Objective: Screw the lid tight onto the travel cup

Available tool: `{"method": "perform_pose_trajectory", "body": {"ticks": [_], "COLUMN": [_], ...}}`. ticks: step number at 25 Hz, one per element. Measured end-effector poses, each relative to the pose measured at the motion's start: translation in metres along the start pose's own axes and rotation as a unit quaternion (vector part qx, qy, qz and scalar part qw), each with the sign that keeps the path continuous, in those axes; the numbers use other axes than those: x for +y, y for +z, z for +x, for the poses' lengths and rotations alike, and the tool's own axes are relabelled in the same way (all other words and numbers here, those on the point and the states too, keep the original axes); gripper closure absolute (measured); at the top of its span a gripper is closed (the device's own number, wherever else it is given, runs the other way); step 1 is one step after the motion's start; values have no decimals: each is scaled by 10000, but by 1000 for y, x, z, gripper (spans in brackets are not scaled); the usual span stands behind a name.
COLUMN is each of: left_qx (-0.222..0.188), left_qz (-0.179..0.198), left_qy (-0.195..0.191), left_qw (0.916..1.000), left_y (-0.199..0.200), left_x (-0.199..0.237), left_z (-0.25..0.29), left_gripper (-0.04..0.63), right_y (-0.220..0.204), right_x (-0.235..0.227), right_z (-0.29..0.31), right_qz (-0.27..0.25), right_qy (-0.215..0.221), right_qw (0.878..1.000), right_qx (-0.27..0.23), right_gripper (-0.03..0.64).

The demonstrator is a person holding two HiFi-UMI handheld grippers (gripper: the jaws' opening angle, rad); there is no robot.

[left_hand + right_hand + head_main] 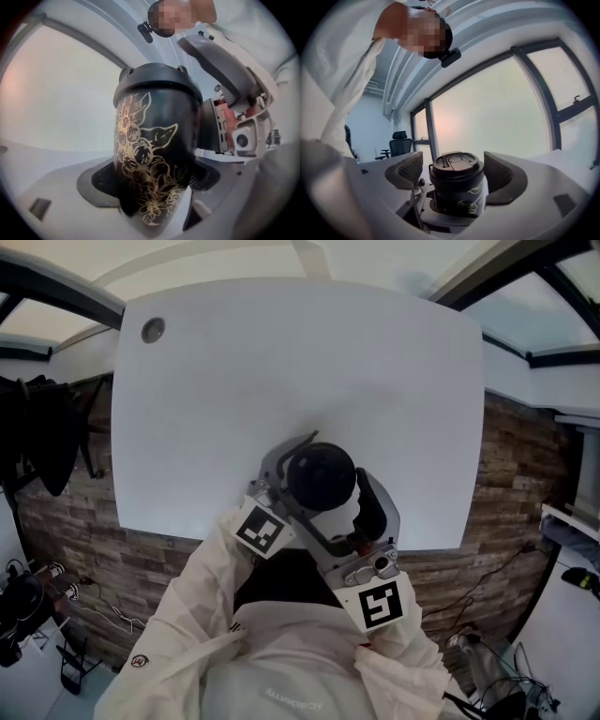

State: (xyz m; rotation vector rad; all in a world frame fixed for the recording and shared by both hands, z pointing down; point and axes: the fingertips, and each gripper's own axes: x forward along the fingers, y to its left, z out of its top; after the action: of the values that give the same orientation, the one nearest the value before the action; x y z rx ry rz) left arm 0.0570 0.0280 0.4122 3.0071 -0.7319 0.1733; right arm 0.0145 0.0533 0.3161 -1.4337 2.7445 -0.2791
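Cup [152,140] stands upright over the near edge of the table [281,362], close to the person's chest, with the lid [321,474] on top; no view shows whether its base rests on the tabletop. The left gripper [154,178] pinches the cup's lower body, one pad pressed on each side. The right gripper [455,171] comes in level from the other side, jaws spread to either side of the lid, and a sliver of light shows between one pad and the rim. Both tools crowd the cup, so there is little free room near it. Beyond it the tabletop runs wide and bare to the far edge, with only a round grommet [153,330] near the far left corner. White sleeves [187,615] close in on the near side. A plank floor [525,465] flanks the table, with cables [94,610] lying at the left. In the right gripper view a window [497,112] rises behind the cup, and an office chair [397,143] stands well off to one side. The cup is black with a gold drawing of leaves, berries and flowers. The lid is black too, with a flip tab.
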Motion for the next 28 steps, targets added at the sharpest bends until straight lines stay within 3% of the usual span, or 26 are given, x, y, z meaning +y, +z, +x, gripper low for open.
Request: {"method": "perform_pose_trajectory", "body": {"ticks": [2, 5, 7, 10, 12, 14, 18, 22, 24, 28], "left_qx": [-3, 13, 46, 101, 121, 135, 188, 161, 146, 184], "left_qz": [12, 18, 34, 74, 52, -8, -44, 18, -50, -242], "left_qy": [-346, -917, -1250, -1674, -1899, -2069, -2108, -1885, -1678, -965], "left_qw": [9994, 9958, 9921, 9858, 9817, 9783, 9773, 9819, 9857, 9949], "left_y": [-1, -4, -7, -10, -11, -11, -13, -15, -15, -17], "left_x": [-2, -3, -6, -10, -11, -10, -9, -4, 0, 7], "left_z": [4, 5, 5, 4, 3, 4, 5, 1, 1, 3], "left_gripper": [173, 173, 173, 173, 173, 173, 173, 173, 173, 173], "right_y": [-4, -15, -18, -20, -21, -21, -19, -17, -15, -11], "right_x": [-2, -11, -13, -4, 0, 0, -1, 0, -2, -10], "right_z": [-3, 1, 7, 15, 20, 24, 27, 32, 35, 38], "right_qz": [-223, -729, -880, -991, -971, -886, -771, -733, -760, -715], "right_qy": [789, 1845, 2471, 3467, 3874, 4025, 3908, 3307, 2690, 935], "right_qw": [9964, 9780, 9614, 9268, 9097, 9040, 9128, 9391, 9592, 9930], "right_qx": [206, 652, 830, 1047, 1141, 1138, 902, 585, 415, 7], "right_gripper": [233, 234, 233, 230, 215, 209, 209, 209, 209, 209]}}
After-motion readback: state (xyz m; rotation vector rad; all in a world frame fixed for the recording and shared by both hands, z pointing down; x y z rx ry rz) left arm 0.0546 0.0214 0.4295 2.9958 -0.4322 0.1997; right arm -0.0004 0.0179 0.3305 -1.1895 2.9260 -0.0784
